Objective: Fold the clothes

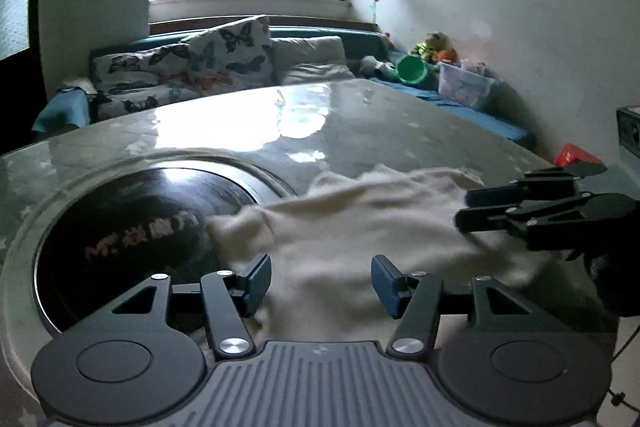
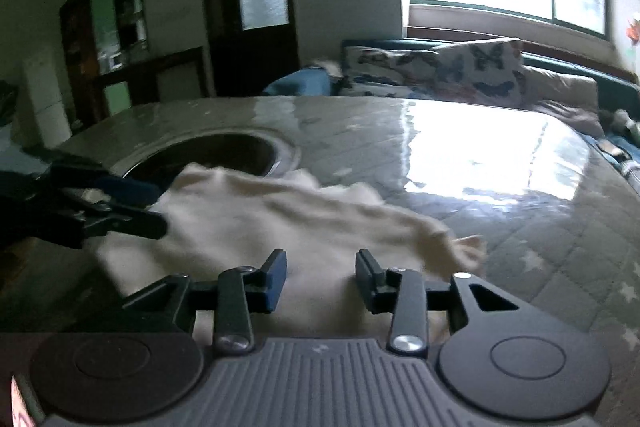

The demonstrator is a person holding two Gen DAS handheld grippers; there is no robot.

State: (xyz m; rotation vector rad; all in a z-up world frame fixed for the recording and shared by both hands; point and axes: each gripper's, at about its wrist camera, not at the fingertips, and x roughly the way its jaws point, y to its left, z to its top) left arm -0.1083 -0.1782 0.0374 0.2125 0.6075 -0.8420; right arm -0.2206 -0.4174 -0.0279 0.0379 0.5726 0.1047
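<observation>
A cream-coloured garment (image 1: 360, 227) lies rumpled on the glossy grey table (image 1: 360, 115), its left edge overlapping a round dark inset (image 1: 132, 227). My left gripper (image 1: 320, 283) hovers over the garment's near edge, open, its fingers (image 1: 256, 283) apart and pressing on nothing. The right gripper (image 1: 472, 207) comes in from the right over the garment's right side. In the right wrist view my right gripper (image 2: 322, 279) is open above the garment (image 2: 280, 219), with no cloth pinched between its pads. The left gripper (image 2: 148, 205) shows at the garment's left end.
A sofa with butterfly cushions (image 1: 224, 59) stands behind the table under the window. A green bucket (image 1: 412, 69), a clear plastic box (image 1: 468, 83) and toys sit at the far right. A red object (image 1: 576, 155) lies past the table's right edge. A dark door (image 2: 256, 7) is behind on the left.
</observation>
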